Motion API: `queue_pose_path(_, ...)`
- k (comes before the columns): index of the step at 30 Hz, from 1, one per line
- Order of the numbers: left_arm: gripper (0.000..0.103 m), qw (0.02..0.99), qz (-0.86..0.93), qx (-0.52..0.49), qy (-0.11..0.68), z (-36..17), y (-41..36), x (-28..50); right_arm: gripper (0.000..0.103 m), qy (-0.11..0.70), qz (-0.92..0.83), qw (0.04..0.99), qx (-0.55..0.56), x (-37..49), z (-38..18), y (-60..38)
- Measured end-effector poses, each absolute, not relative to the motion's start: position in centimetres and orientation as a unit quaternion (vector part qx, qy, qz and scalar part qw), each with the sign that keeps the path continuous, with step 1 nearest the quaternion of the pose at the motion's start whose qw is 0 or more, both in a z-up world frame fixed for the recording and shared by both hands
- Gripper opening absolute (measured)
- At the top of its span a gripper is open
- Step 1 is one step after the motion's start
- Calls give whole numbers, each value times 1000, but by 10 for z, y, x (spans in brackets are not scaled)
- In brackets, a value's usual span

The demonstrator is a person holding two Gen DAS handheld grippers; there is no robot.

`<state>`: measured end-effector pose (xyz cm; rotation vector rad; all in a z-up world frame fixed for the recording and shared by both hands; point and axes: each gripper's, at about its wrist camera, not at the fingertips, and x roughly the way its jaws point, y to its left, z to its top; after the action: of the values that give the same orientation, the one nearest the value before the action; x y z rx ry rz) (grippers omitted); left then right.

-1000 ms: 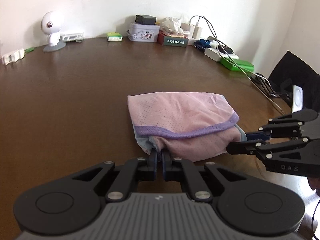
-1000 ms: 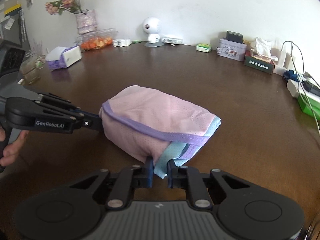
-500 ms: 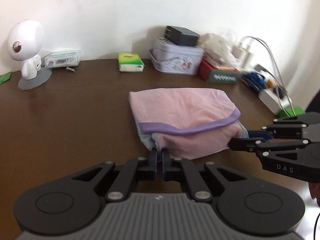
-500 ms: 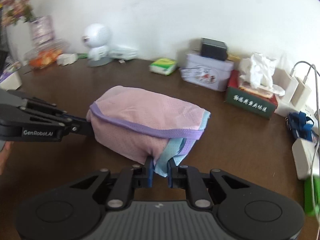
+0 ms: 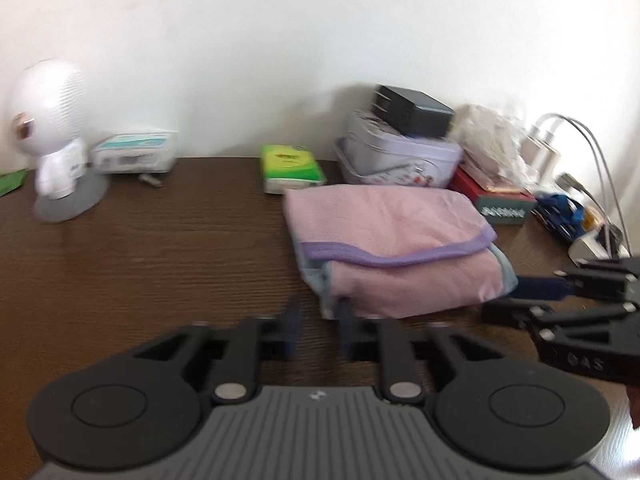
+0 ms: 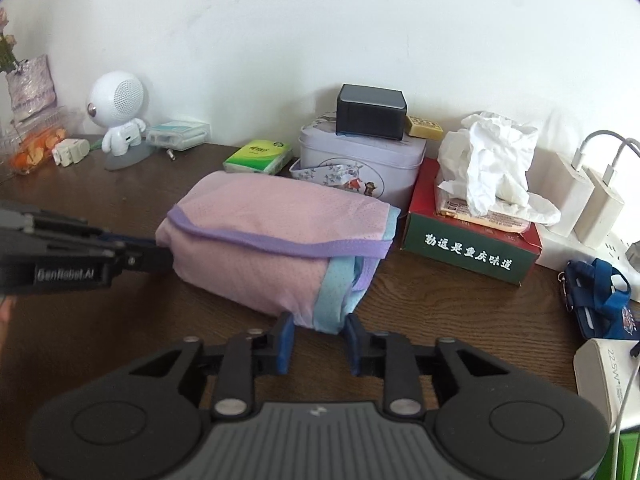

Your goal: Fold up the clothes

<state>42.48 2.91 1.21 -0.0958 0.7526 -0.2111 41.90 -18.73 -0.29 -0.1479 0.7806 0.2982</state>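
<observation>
Both my left gripper (image 5: 316, 326) and right gripper (image 6: 319, 338) are opening off the folded garment (image 6: 276, 236); tissue box (image 6: 472, 236) holds crumpled tissues (image 6: 492, 164).

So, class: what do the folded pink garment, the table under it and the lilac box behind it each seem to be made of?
Folded pink garment: a light knit mesh, matte, judging by the tiny holes across it, with purple trim.
Table: dark brown wood or wood veneer, with visible grain and a low sheen.
Lilac box: probably painted tin, going by its smooth rolled lid rim and printed picture.
</observation>
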Motion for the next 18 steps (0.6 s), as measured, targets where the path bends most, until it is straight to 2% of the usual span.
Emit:
queue_pose_path(1, 52, 924, -107, -58, 362, 16, 34, 415, 45, 380, 136, 912, -74, 411, 0, -188)
queue_pose_path(3, 63, 927, -104, -59, 357, 26, 40, 390, 56, 383, 119, 913, -77, 395, 7, -190)
queue_pose_path(5, 79, 931, -60, -59, 355, 37, 44, 362, 66, 368, 125, 919, -68, 358, 16, -191)
queue_pose_path(7, 84, 931, -39, -73, 355, 49, 46, 332, 80, 358, 123, 923, -67, 322, 22, -189)
queue_pose_path(11, 102, 935, -48, -54, 348, 70, 41, 268, 88, 342, 96, 933, -50, 257, 31, -183)
queue_pose_path(12, 102, 937, -45, -50, 343, 74, 40, 250, 92, 345, 92, 933, -37, 244, 33, -185)
queue_pose_path(15, 103, 937, -46, -37, 344, 79, 37, 203, 93, 350, 80, 933, 6, 201, 34, -184)
queue_pose_path(18, 103, 931, -32, -50, 359, 68, 39, 158, 99, 351, 64, 934, 29, 155, 28, -176)
